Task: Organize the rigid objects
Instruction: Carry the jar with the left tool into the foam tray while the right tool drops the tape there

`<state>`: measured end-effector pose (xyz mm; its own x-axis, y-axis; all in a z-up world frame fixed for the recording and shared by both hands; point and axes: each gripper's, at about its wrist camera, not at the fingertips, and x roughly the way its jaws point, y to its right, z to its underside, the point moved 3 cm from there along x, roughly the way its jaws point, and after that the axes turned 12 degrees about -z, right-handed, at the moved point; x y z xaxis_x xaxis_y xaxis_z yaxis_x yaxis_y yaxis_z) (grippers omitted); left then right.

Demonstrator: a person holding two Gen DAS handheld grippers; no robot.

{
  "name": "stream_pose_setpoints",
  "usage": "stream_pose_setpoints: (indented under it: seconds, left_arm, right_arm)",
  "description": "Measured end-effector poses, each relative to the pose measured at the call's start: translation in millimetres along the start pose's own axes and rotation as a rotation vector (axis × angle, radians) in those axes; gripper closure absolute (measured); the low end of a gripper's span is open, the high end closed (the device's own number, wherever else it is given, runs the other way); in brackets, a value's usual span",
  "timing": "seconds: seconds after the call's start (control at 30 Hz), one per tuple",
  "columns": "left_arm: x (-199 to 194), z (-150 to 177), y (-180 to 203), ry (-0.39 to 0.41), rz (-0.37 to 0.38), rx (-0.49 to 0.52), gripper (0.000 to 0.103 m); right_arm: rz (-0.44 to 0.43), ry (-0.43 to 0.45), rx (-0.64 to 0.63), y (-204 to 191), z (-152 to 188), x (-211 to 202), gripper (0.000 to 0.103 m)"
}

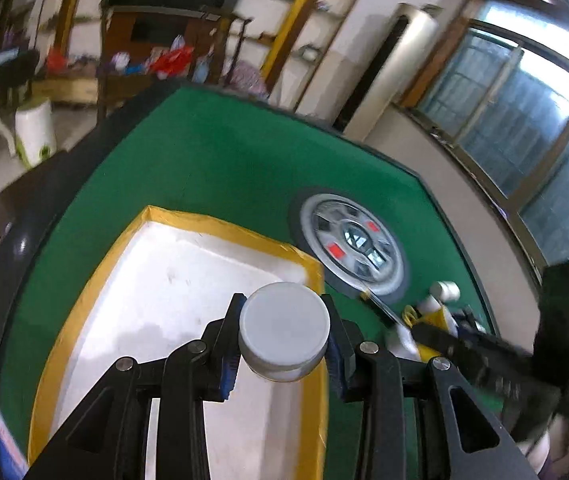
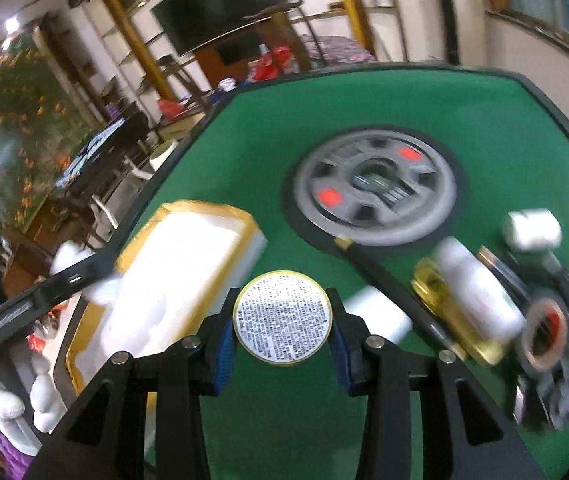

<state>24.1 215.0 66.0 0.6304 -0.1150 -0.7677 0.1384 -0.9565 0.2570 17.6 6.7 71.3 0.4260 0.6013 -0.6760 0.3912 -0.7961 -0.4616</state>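
White jar sat clamped in my left jaws above the tray. My right jaws gripped a gold-rimmed tin over the green bench.

1. Daylight enters through the window on the right of the left wrist view; its upper panes blow out to white.
2. The room behind is dim, with dark corners.
3. Both views bend strongly at the edges and have black fisheye corners.
4. Motion blur smears the right wrist view: the clutter of objects on the green bench is streaked and hard to identify.
5. The white tray glares, its inner detail washed out.
6. The nearby tongs and the printed round tin they frame look sharp.
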Motion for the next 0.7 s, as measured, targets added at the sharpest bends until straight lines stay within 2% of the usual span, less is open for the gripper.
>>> stream_pose_setpoints:
  seconds: [0.1, 0.3, 0.37, 0.43, 0.5, 0.57, 0.7]
  left_arm:
    - [25, -16, -10, -0.038, 0.001, -0.035, 0.066]
    - [73, -24, -16, -0.134, 0.038, -0.066, 0.066]
    - [85, -23, -19, -0.167, 0.020, -0.068, 0.066]
    - [91, -22, -21, -0.184, 0.010, -0.080, 0.058]
    - [94, -23, -24, -0.207, 0.039, -0.113, 0.034]
    - [90, -25, -26, -0.198, 0.071, -0.132, 0.028]
    - [83, -27, -28, -0.175, 0.040, -0.108, 0.025]
  right_arm:
    - [-0.030, -0.039, -0.028, -20, -18, 35, 0.064]
    - [-0.007, -0.106, -0.093, -44, -33, 94, 0.064]
    - [0.006, -0.122, -0.107, -47, -35, 108, 0.064]
    - [0.013, -0.125, -0.118, -50, -35, 112, 0.064]
    - [0.002, -0.140, -0.117, -50, -37, 117, 0.064]
    - [-0.001, -0.149, -0.129, -49, -39, 124, 0.060]
    - [-0.022, -0.132, -0.113, -49, -44, 122, 0.047]
